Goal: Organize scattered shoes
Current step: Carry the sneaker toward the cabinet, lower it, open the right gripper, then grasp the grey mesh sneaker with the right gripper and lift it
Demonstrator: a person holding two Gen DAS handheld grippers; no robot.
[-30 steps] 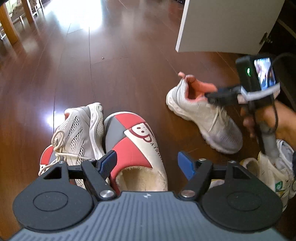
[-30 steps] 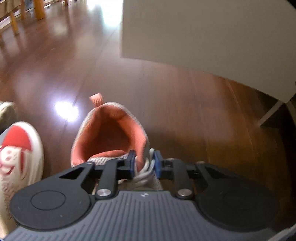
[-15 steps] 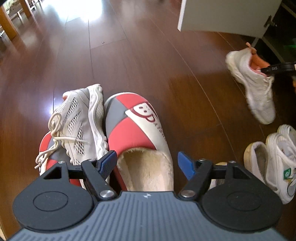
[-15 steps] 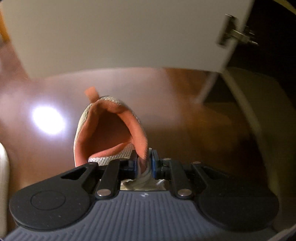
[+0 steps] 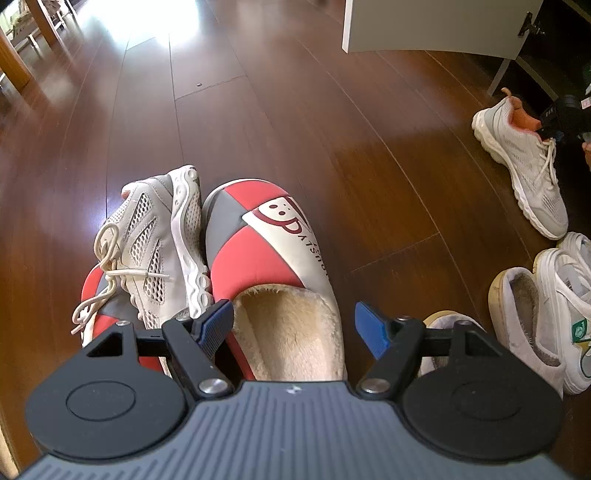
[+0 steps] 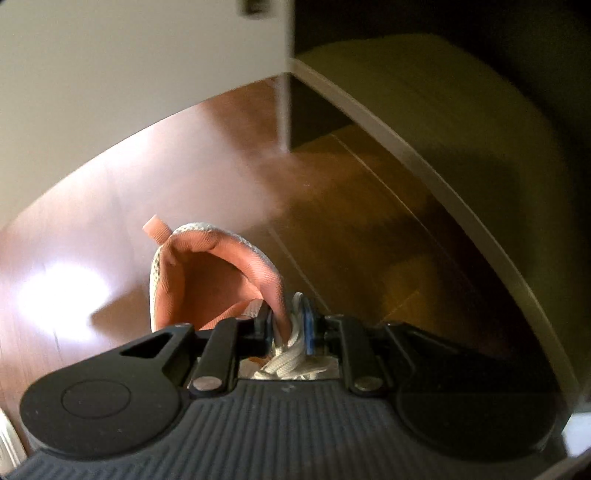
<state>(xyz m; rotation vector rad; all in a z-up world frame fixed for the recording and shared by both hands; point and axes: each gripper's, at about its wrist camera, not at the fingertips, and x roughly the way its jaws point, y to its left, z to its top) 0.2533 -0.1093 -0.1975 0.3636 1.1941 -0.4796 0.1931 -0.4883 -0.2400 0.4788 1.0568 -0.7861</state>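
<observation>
Since a second ago, your right gripper point(image 6: 288, 328) has carried the grey sneaker point(image 6: 207, 273) away from the middle of the floor point(image 5: 258, 110) to the right, up to the open cabinet point(image 6: 461, 122); back then the shoe sat beside the red slipper point(image 5: 266, 243), and the white cabinet door point(image 5: 424, 26) stood well behind it. Your right jaws are pressed together, pinching the sneaker's orange-lined collar and a bunch of white lace between the blue pads. From your left camera, that same sneaker point(image 5: 524, 162) shows at the far right edge, sole toward the floor and toe pointing toward you, with the dark body of your right gripper point(image 5: 561, 118) at its heel opening. Whether the sole touches the boards cannot be told.

Your left gripper point(image 5: 295, 325) has barely shifted. Its jaws are spread wide and hold nothing; they hover over the fleecy opening of the red slipper, one blue pad on each side, neither pressing the slipper. Touching the slipper's left side, a white mesh sneaker point(image 5: 159, 243) lies tipped on its side, laces trailing, on top of a second red slipper point(image 5: 99, 295) that mostly hides beneath it. At the right, near your left gripper, a pair of white sneakers point(image 5: 569, 295) stands side by side, with part of another pale shoe point(image 5: 439, 321) showing behind the right finger.
</observation>
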